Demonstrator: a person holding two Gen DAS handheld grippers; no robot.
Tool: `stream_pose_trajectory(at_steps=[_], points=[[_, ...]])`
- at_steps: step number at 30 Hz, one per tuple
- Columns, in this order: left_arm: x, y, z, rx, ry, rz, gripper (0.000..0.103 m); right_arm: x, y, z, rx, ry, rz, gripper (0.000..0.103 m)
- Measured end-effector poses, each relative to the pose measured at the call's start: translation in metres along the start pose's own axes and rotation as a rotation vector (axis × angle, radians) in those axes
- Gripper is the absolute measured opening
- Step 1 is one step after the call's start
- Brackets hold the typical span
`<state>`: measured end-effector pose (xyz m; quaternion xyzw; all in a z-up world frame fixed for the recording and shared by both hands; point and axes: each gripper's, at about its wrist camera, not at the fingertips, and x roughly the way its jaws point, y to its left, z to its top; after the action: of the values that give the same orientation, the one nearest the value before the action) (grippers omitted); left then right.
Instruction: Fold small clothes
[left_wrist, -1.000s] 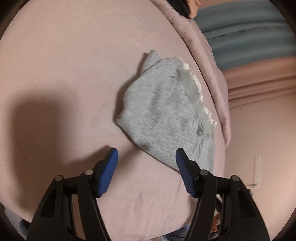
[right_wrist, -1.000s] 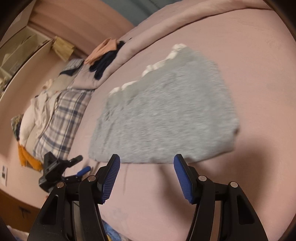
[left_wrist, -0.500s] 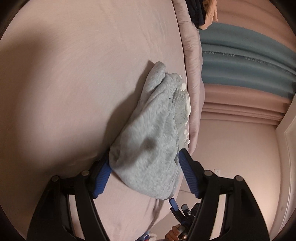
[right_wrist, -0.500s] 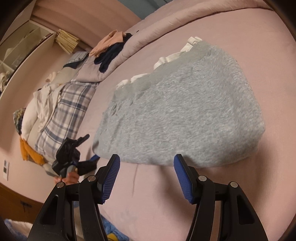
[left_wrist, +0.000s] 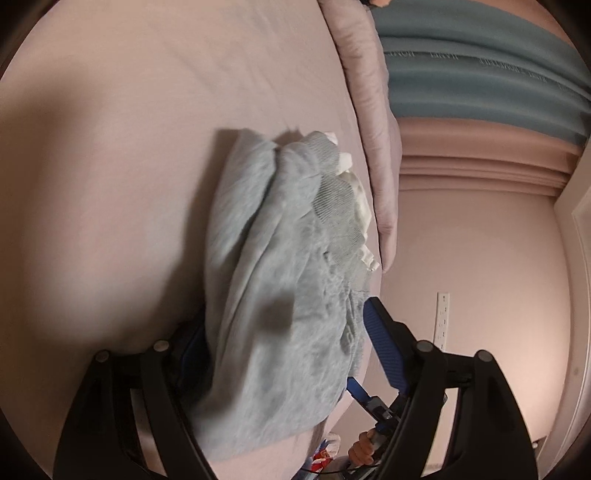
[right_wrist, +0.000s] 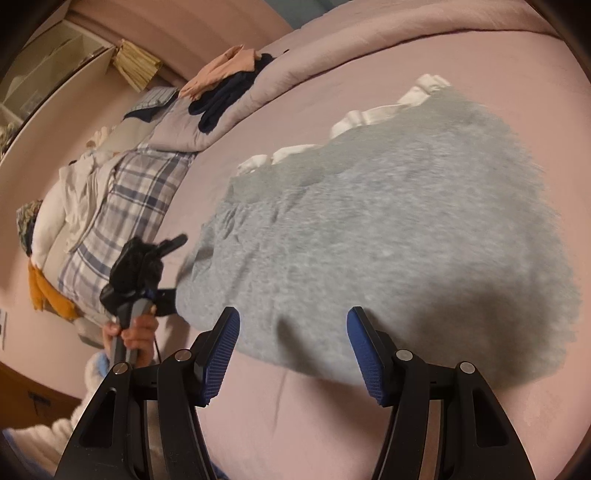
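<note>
A small grey garment (right_wrist: 388, 236), white frills (right_wrist: 376, 114) along its far edge, lies on the pink bed (right_wrist: 480, 74), near the bed's side edge so both my tools can reach its near hem. My left tongs (left_wrist: 288, 350) straddle one end of the cloth: the fabric bunches up between the two blue pads and spills over the left one, which suggests I have scooped an edge to carry it across in a fold. Whether the pads actually pinch the cloth I cannot tell from this blurred view. My right tongs (right_wrist: 291, 354) hang spread wide and empty just short of the near hem, placed, I judge, to take the other corner. Beyond, a rolled pink duvet (right_wrist: 295, 74) carries a heap of dark and peach clothes (right_wrist: 229, 81); a plaid cloth (right_wrist: 125, 206) sits further left.
</note>
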<state>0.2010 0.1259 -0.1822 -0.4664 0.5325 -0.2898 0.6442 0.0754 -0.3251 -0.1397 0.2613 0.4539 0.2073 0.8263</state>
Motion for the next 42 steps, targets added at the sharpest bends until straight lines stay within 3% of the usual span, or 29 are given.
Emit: stream_pose_trajectory(at_steps=[1,3,5,6,10,16,20,22,27,32,37,42], points=[[0.001,-0.002,0.001,0.012,0.004,0.012,0.073,0.004,0.003,0.002,-0.008,0.006,0.000,0.061],[0.004,-0.008,-0.002,0.046,0.009,0.060,0.057,0.013,0.011,0.005,-0.032,0.020,0.000,0.061],[0.010,-0.008,-0.004,0.062,0.021,0.138,0.016,0.022,0.021,0.010,-0.079,0.033,-0.022,0.061],[0.010,-0.006,-0.005,0.068,0.020,0.171,0.012,0.027,0.026,0.013,-0.107,0.036,-0.052,0.061],[-0.002,-0.018,-0.014,0.125,-0.046,0.225,0.013,0.045,0.048,0.029,-0.202,0.022,-0.134,0.061],[0.003,-0.063,-0.027,0.282,-0.090,0.268,0.012,0.068,0.059,0.048,-0.251,0.047,-0.202,0.026],[0.010,-0.092,-0.031,0.372,-0.095,0.289,0.012,0.100,0.055,0.045,-0.309,0.165,-0.292,0.018],[0.018,-0.104,-0.035,0.418,-0.091,0.317,0.012,0.107,0.050,0.046,-0.305,0.178,-0.303,0.018],[0.026,-0.121,-0.048,0.465,-0.087,0.337,0.012,0.089,0.051,0.045,-0.280,0.181,-0.272,0.018],[0.029,-0.135,-0.061,0.532,-0.080,0.351,0.012,0.042,0.054,0.012,-0.262,0.160,-0.138,0.018],[0.048,-0.151,-0.076,0.566,-0.053,0.369,0.012,0.059,0.044,-0.022,-0.310,0.228,-0.173,0.018],[0.064,-0.171,-0.091,0.608,-0.038,0.388,0.012,0.048,0.020,-0.016,-0.198,0.212,-0.054,0.018]])
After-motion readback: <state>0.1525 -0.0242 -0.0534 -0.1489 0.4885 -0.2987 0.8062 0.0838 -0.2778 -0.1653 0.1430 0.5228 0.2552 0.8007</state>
